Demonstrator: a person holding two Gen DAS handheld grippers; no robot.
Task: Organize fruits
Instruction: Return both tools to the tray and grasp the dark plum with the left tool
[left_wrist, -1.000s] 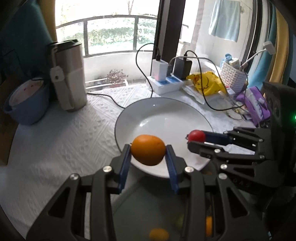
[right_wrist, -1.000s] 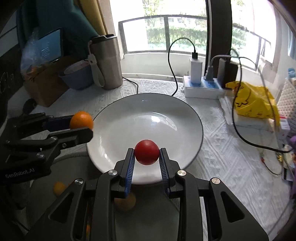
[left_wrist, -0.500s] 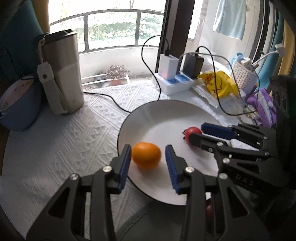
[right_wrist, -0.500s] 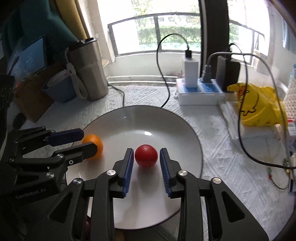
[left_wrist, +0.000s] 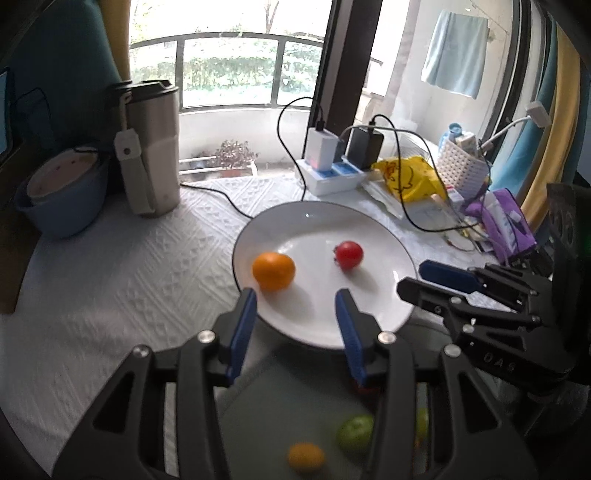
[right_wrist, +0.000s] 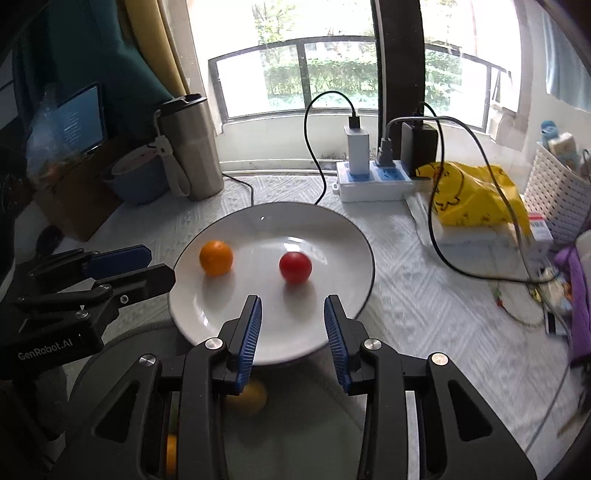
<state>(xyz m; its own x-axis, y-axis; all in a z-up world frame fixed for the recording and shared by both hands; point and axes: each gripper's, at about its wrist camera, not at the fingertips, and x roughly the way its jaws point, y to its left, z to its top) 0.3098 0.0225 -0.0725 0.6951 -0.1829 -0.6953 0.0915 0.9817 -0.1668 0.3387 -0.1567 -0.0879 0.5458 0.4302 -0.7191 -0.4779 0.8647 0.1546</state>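
A: Orange (left_wrist: 273, 270) resting on white plate (left_wrist: 369, 325), toward 9 o'clock of the dish. Red tomato (left_wrist: 349, 254) resting near plate centre, apart from the orange, not touching.

B: Confirmed from right wrist view: orange (right_wrist: 216, 257) at plate's left, tomato (right_wrist: 295, 267) near middle, plate rim (right_wrist: 280, 356) overhanging a grey surface at 6 o'clock.

A: Left gripper (left_wrist: 293, 319) parted moderately, jaws just opened further, nothing between the blue pads; orange lying just beyond the left pad, free.

B: Right gripper (right_wrist: 293, 325) parted narrowly, jaws opened earlier in the last second, nothing gripped; tomato just ahead of the gap, clear of both pads. Seen also in the left wrist view at 3 o'clock (left_wrist: 432, 282), fingers over the plate rim.

A: Below the plate edge, blurred: green fruit (left_wrist: 355, 432) and small orange fruit (left_wrist: 306, 456) at 6 o'clock.

B: Farther out: steel tumbler (left_wrist: 151, 147) at 10 o'clock, blue bowl (left_wrist: 62, 206) at 9 o'clock, power strip (right_wrist: 373, 182) with chargers at 12 o'clock, yellow bag (right_wrist: 476, 195) and white basket (right_wrist: 557, 192) at 2 o'clock. All on white textured cloth (left_wrist: 129, 280).
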